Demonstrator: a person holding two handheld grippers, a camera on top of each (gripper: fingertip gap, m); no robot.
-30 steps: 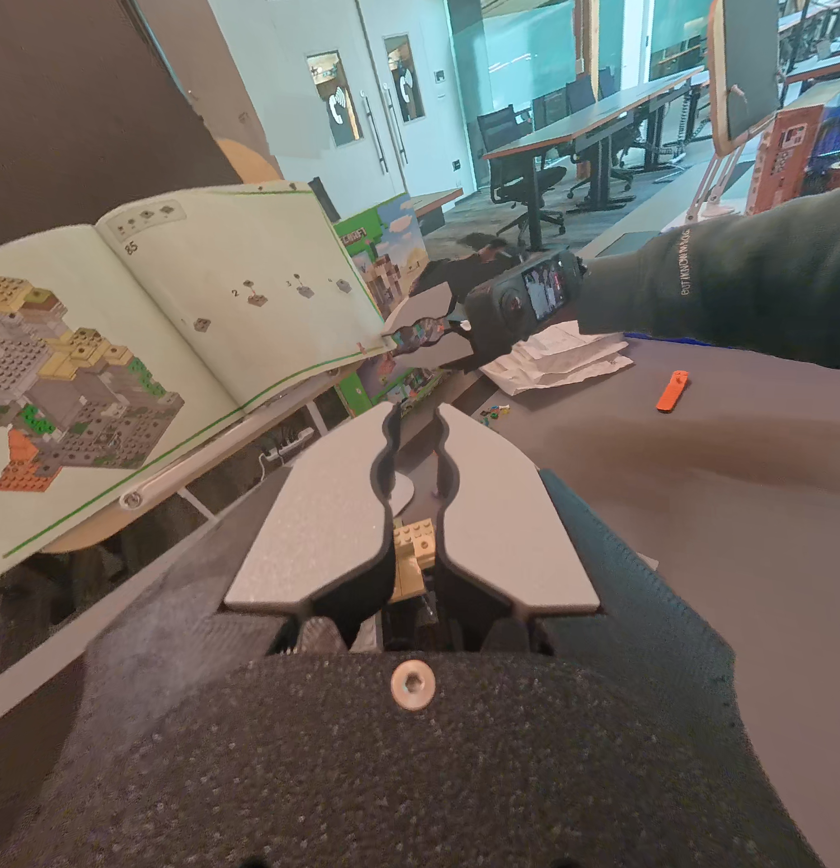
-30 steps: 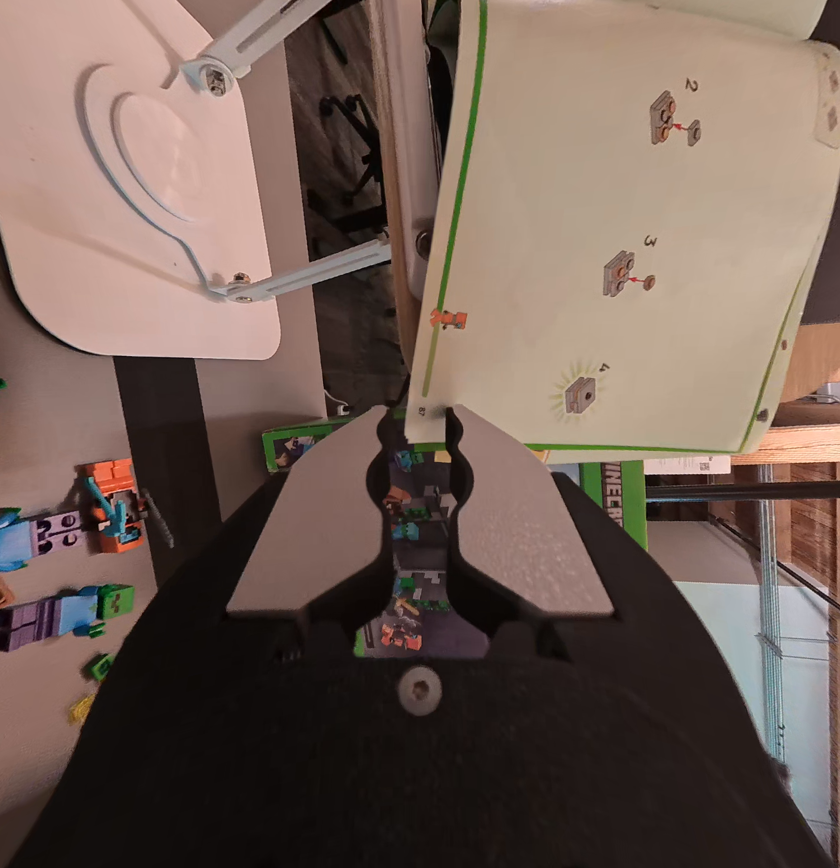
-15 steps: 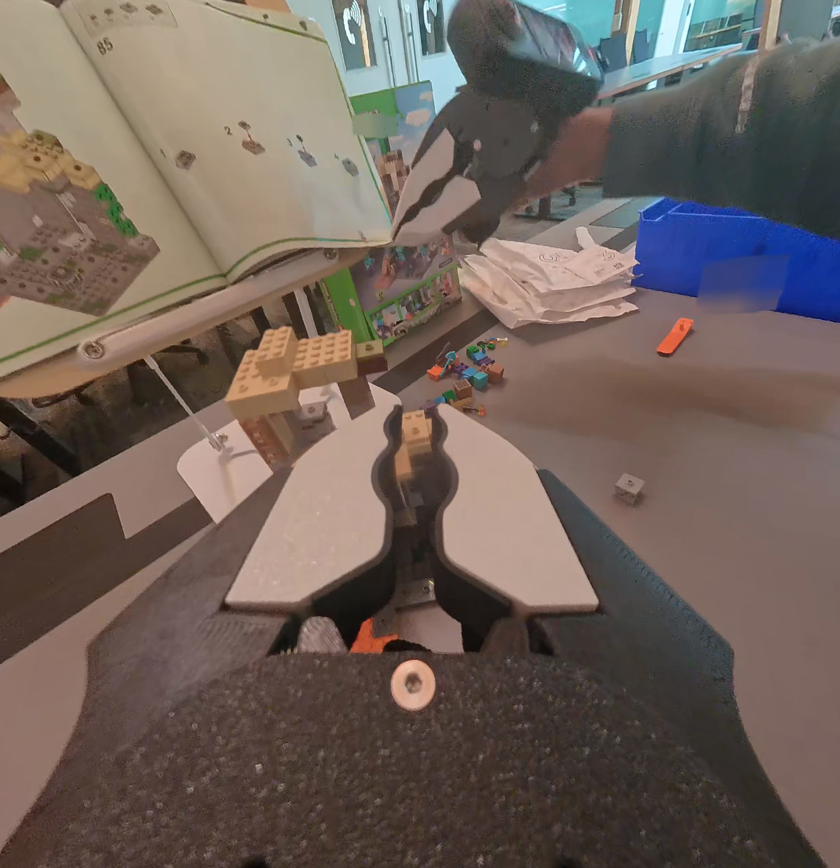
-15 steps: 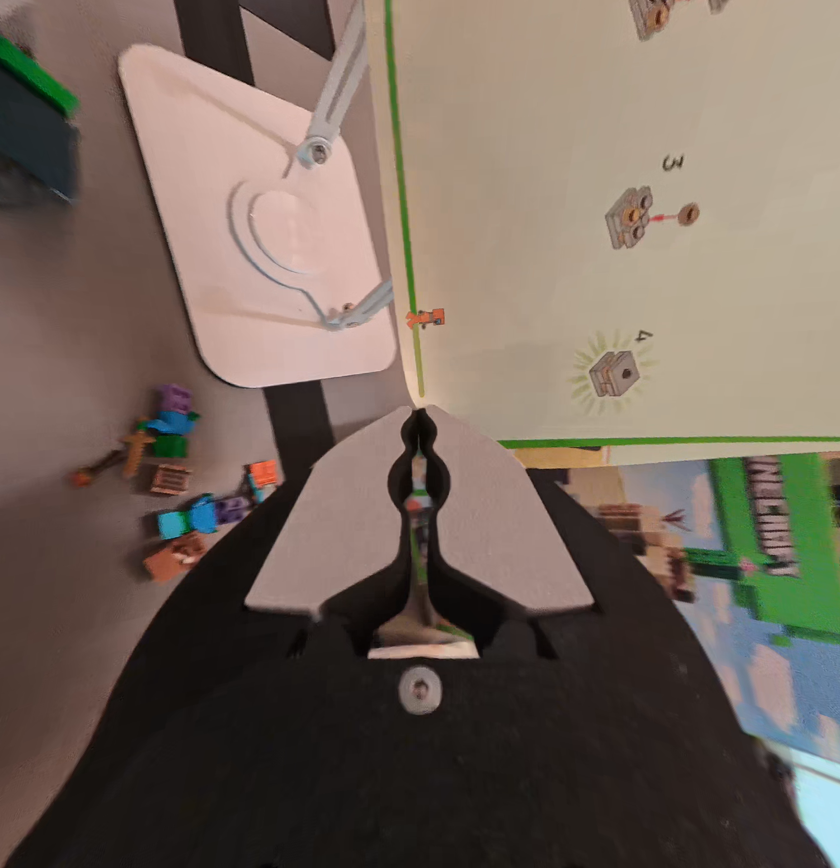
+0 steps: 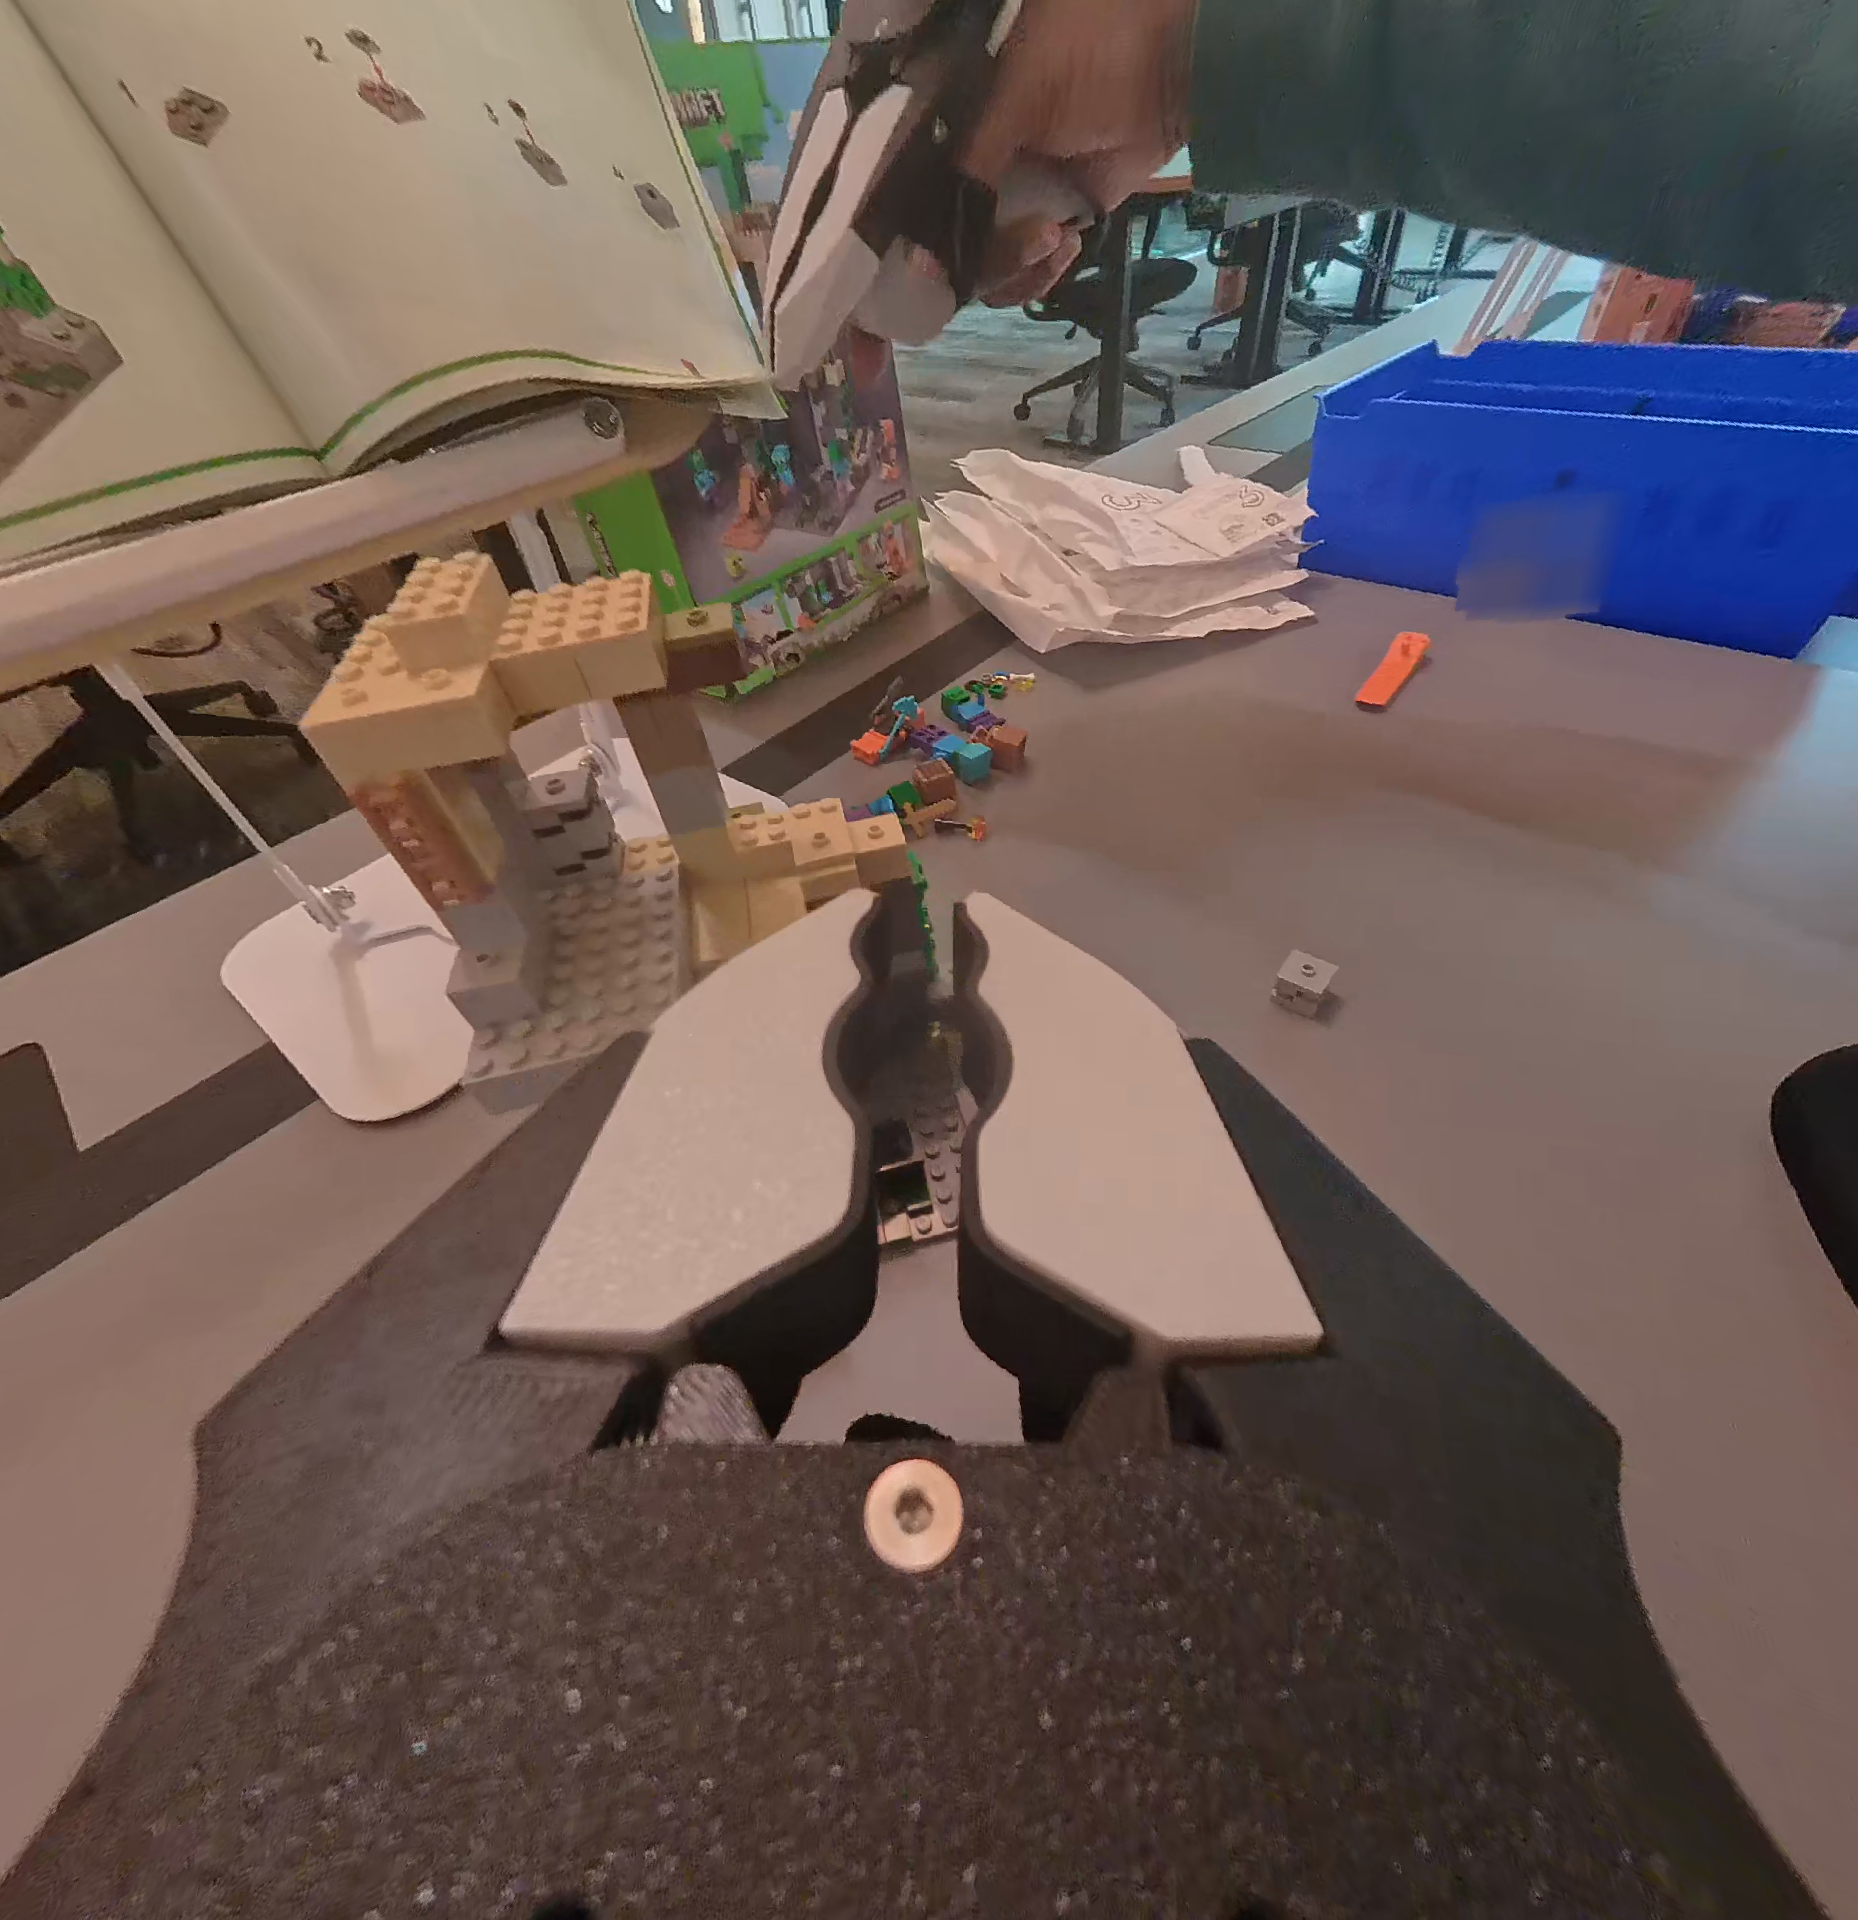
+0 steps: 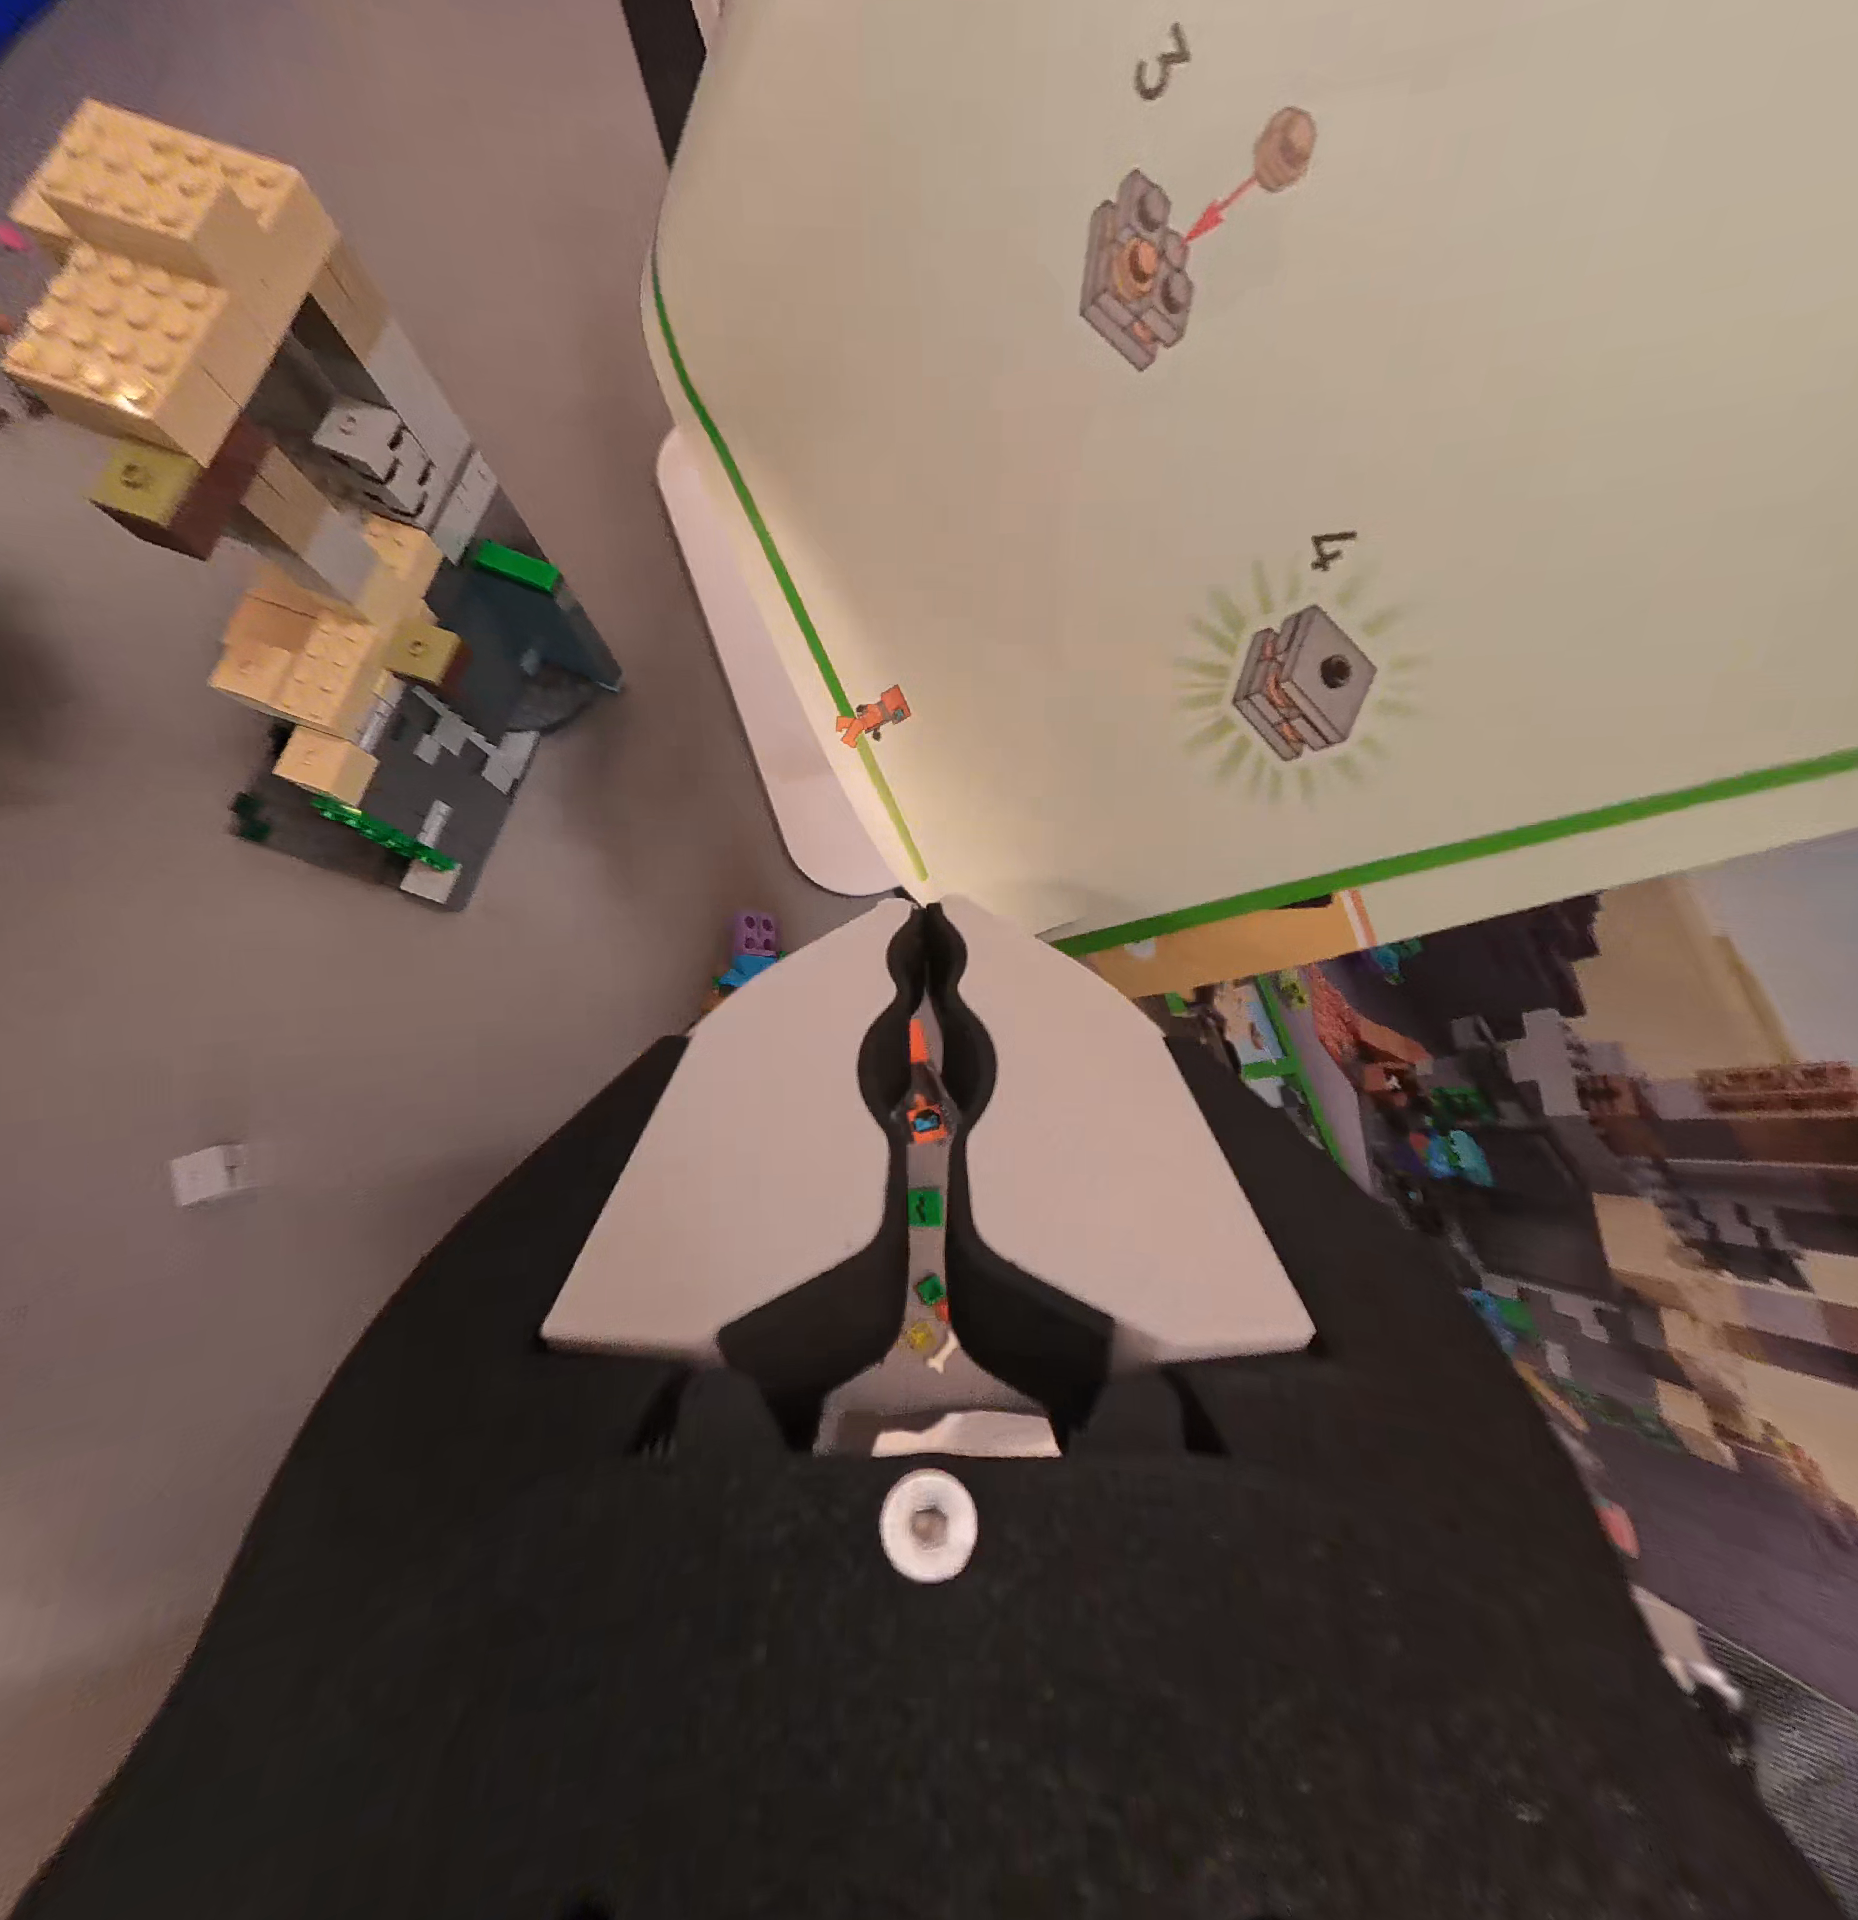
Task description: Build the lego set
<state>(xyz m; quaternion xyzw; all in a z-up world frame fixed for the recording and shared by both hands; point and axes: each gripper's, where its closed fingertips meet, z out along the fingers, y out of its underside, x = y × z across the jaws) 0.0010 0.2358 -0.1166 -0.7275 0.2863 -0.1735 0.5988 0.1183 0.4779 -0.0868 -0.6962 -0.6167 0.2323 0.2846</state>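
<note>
The partly built tan and grey Lego model (image 5: 551,727) stands on a dark baseplate on the grey table; it also shows in the right wrist view (image 6: 281,468). My left gripper (image 5: 920,914) is narrowly open and empty, its tips just in front of the model's green edge. The open instruction booklet (image 5: 385,260) rests on a raised stand. My right gripper (image 6: 925,912) is shut on the lower corner of the booklet's page (image 6: 1320,416). It shows from afar in the left wrist view (image 5: 790,353). A small grey brick (image 5: 1304,982) lies alone to the right.
Loose coloured pieces (image 5: 940,748) lie behind the model. The Lego box (image 5: 800,520) stands under the booklet. White paper bags (image 5: 1112,540), an orange brick separator (image 5: 1392,670) and a blue bin (image 5: 1590,488) are at the back right. The stand's white base (image 5: 353,1018) is left of the model. Across from one pair of fingers to the other is roughly 30 cm. To reach the small grey brick (image 5: 1304,982) in a straight line is about 20 cm for my left fingers, about 30 cm for my right. It turns up in the right wrist view (image 6: 192,1157) as well.
My right gripper closed on the page corner. My left gripper tilted down and moved toward the model, which now fills the view ahead.
</note>
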